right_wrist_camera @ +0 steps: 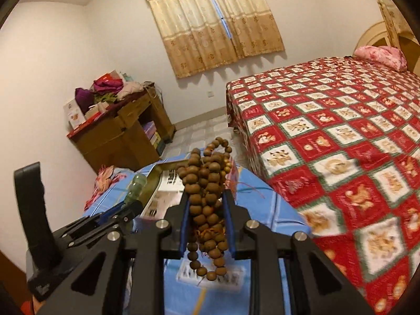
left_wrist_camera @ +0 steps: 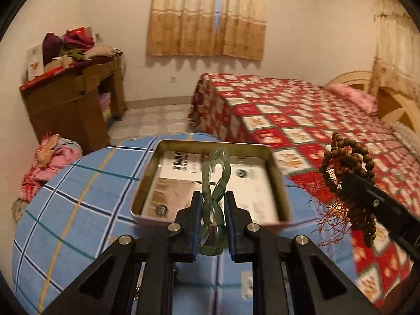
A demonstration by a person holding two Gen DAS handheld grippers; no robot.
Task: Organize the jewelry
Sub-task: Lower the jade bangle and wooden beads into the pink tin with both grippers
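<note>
In the left wrist view my left gripper (left_wrist_camera: 213, 202) is shut on a green jade bracelet (left_wrist_camera: 216, 173). The bracelet stands up between the pads, above an open metal tin (left_wrist_camera: 147, 210) lined with printed paper. My right gripper (right_wrist_camera: 206, 197) is shut on a bunch of brown wooden prayer beads (right_wrist_camera: 207, 181) with orange tassel threads. It hangs in the air to the right of the tin. The beads (left_wrist_camera: 346, 168) and the right gripper (left_wrist_camera: 367, 194) also show in the left wrist view. The right wrist view shows the left gripper (right_wrist_camera: 131, 207), the bracelet (right_wrist_camera: 136, 183) and the tin (right_wrist_camera: 157, 178).
The tin sits on a round surface under a blue plaid cloth (left_wrist_camera: 78, 197). A bed with a red patterned quilt (left_wrist_camera: 302, 115) lies close on the right. A wooden cabinet (left_wrist_camera: 73, 99) piled with clothes stands at the back left, with a heap of cloth (left_wrist_camera: 47, 162) on the floor.
</note>
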